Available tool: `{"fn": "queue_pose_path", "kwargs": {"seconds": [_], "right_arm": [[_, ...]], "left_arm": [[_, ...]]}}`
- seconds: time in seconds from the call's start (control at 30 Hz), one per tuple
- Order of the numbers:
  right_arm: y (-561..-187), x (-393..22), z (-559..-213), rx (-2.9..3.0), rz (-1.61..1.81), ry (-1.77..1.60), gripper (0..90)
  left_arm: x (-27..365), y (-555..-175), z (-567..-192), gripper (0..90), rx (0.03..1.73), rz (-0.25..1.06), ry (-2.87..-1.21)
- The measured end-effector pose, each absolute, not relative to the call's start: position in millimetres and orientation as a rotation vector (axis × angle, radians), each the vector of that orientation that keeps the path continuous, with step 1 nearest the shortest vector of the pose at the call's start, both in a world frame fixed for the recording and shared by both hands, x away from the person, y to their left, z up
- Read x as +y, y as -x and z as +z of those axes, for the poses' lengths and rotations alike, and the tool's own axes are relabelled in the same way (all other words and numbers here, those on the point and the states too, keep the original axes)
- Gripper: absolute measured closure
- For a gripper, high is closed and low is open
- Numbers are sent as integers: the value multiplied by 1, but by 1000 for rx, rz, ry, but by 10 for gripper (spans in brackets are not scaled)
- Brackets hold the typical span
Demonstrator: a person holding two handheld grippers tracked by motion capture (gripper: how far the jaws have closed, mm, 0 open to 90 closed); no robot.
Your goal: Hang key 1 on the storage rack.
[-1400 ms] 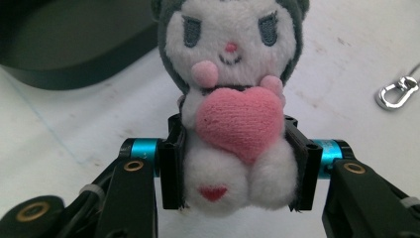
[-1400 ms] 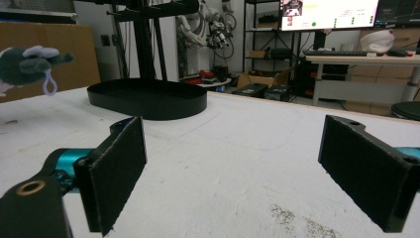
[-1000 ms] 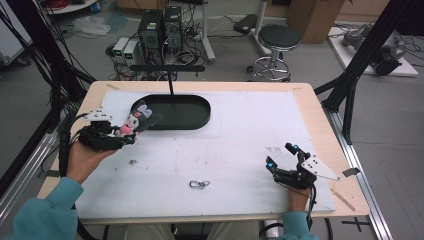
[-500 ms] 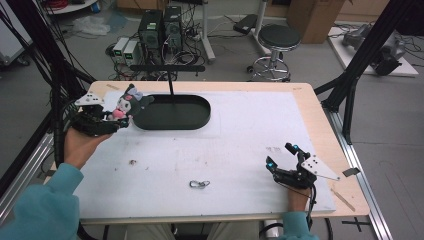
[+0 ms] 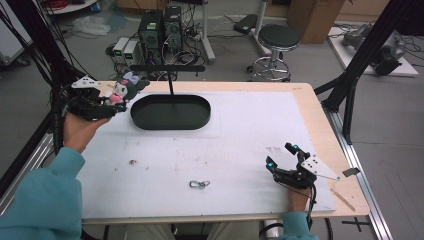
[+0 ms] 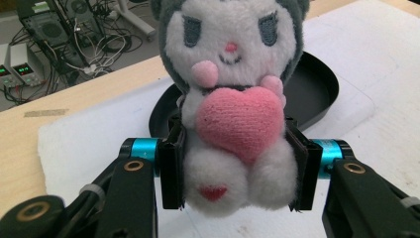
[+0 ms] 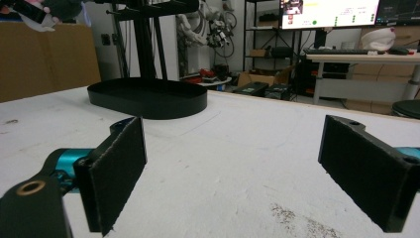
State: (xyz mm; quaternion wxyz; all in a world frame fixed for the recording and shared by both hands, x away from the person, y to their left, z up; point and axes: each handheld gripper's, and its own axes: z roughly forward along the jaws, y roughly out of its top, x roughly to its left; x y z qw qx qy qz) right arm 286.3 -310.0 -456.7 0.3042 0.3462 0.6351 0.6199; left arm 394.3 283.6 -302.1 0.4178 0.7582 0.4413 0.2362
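Two grippers: one busy at the upper left of the high view, one idle at the lower right.
Left gripper (image 5: 107, 104): jaws clamped on the plush toy (image 6: 230, 106), pads squeezing its body from both sides just below the pink heart.
Just changed: a second ago the toy hung over the left rim of the black tray (image 5: 170, 112); now it has been carried up and away to the upper left, off the white mat and over the bare wooden edge of the bench (image 5: 305, 95).
Plush toy now: in the air, upright, facing the left gripper's camera, with the tray behind and below it.
Right gripper (image 5: 284, 161): jaws spread wide with nothing between them, parked low over the mat, same spot as before.
Carabiner clip (image 5: 199, 184): lying loose on the mat at lower centre, untouched.
Meaning: my read is a lift-out, the toy taken clear of the tray and heading for a new spot; the grip looks firm, so a slip seems unlikely.
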Motion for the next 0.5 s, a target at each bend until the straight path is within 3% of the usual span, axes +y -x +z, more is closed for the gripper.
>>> {"fn": "queue_pose_path", "kwargs": {"seconds": [0.5], "right_arm": [[-286,-310,-457,1683,1639,-914,107]], "left_arm": [[288,-419,-290,529,1166,609,-1886]]}}
